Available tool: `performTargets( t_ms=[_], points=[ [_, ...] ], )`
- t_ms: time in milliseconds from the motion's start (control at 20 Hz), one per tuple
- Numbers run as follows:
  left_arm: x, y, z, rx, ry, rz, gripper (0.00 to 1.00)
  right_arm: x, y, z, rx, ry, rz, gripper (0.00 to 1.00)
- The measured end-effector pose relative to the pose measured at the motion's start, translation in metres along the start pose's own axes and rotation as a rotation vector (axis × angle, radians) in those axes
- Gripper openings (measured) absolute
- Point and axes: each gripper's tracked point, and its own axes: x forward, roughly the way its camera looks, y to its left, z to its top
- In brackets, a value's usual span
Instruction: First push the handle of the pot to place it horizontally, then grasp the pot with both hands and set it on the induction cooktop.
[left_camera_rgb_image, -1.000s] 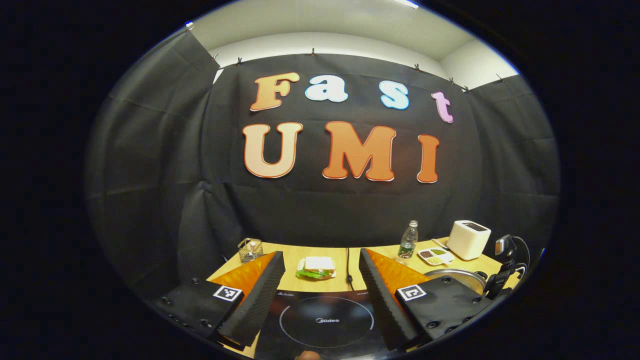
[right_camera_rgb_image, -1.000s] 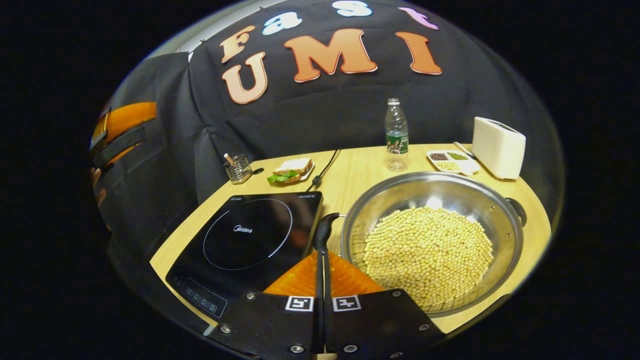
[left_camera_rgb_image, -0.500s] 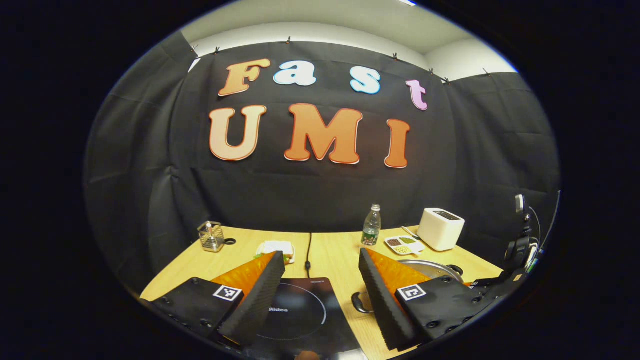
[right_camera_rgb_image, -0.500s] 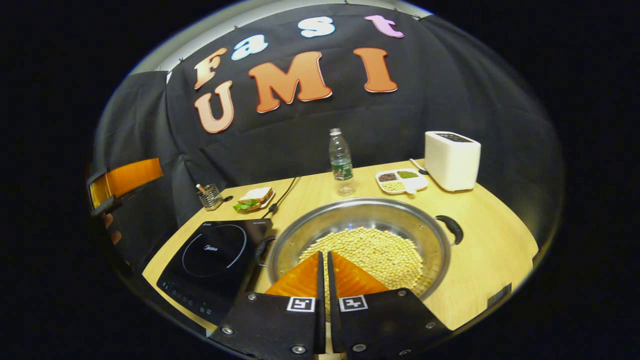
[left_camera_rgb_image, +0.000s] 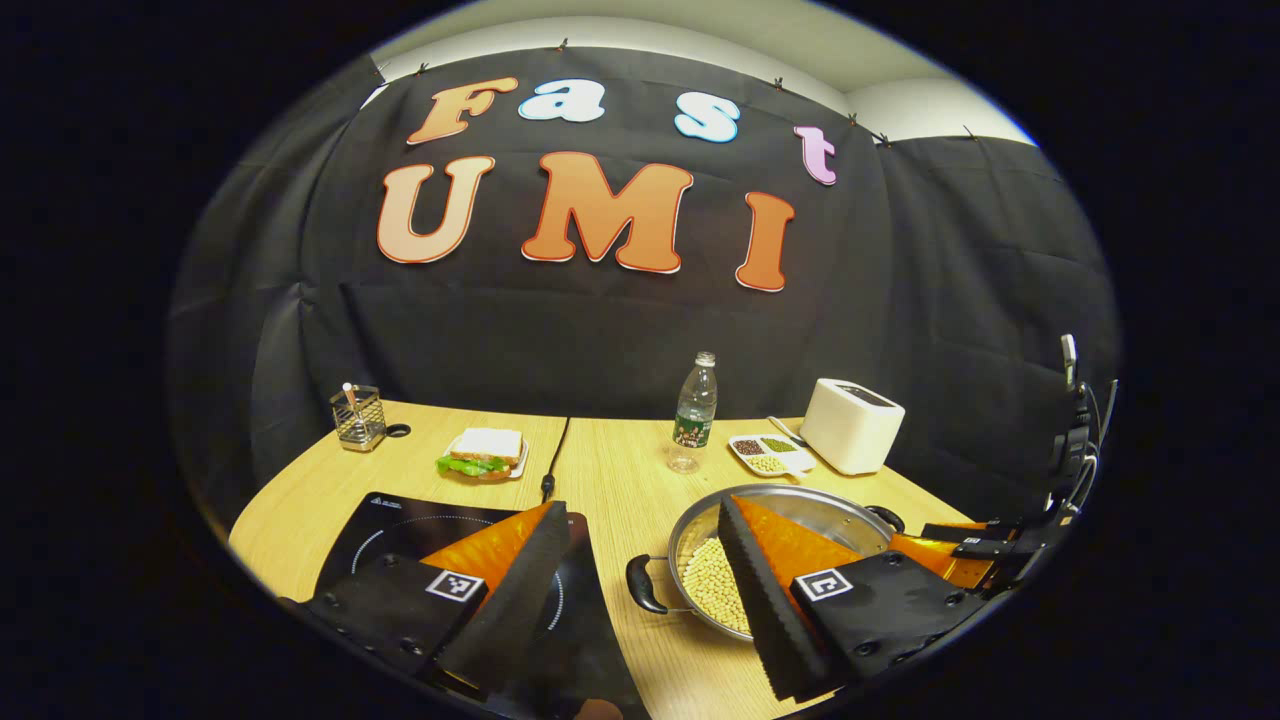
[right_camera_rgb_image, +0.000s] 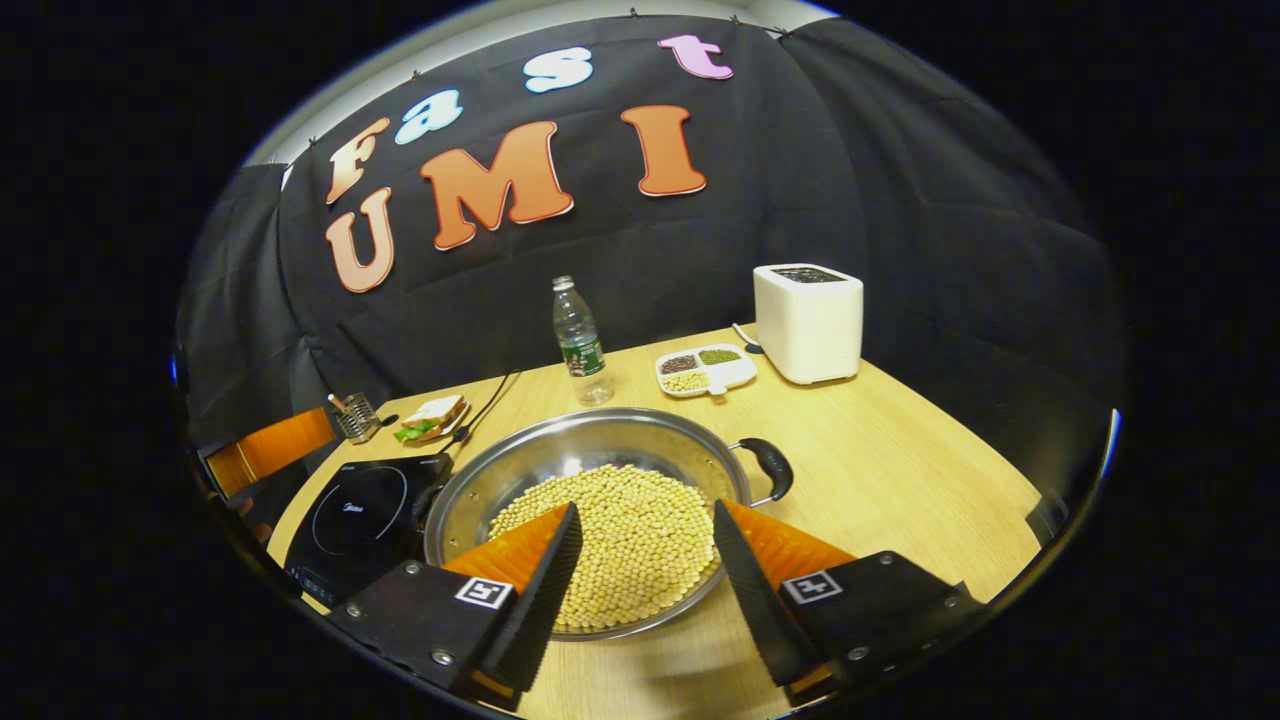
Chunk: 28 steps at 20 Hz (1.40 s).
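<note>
A wide steel pot (right_camera_rgb_image: 600, 428) filled with pale beans (right_camera_rgb_image: 625, 535) stands on the wooden table, right of the black induction cooktop (right_camera_rgb_image: 355, 510). Its two black handles (right_camera_rgb_image: 768, 466) point left and right. My right gripper (right_camera_rgb_image: 645, 510) hovers open over the pot's near rim, fingers apart above the beans. In the left gripper view, my left gripper (left_camera_rgb_image: 640, 508) is open above the gap between cooktop (left_camera_rgb_image: 400, 520) and pot (left_camera_rgb_image: 810, 505), with the pot's left handle (left_camera_rgb_image: 645, 585) between its fingers. The right gripper's body (left_camera_rgb_image: 950, 550) shows at the pot's far side.
Along the back of the table stand a water bottle (right_camera_rgb_image: 578, 340), a white toaster (right_camera_rgb_image: 808, 322), a sectioned dish of grains (right_camera_rgb_image: 705, 368), a sandwich on a plate (right_camera_rgb_image: 435, 415) and a wire basket (right_camera_rgb_image: 355, 418). The cooktop's cable (left_camera_rgb_image: 552, 465) runs toward the wall.
My right gripper has opened and drawn back toward the pot's near right side. My left gripper has swung right, bringing the pot and its left handle into its view.
</note>
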Motion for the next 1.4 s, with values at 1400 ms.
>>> performTargets(
  t_ms=[1400],
  points=[
    [0.087, -0.013, -0.128, -0.034, 0.368, -0.045, 0.98, 0.099, -0.069, -0.022, -0.033, 0.160, -0.120, 0.94]
  ],
)
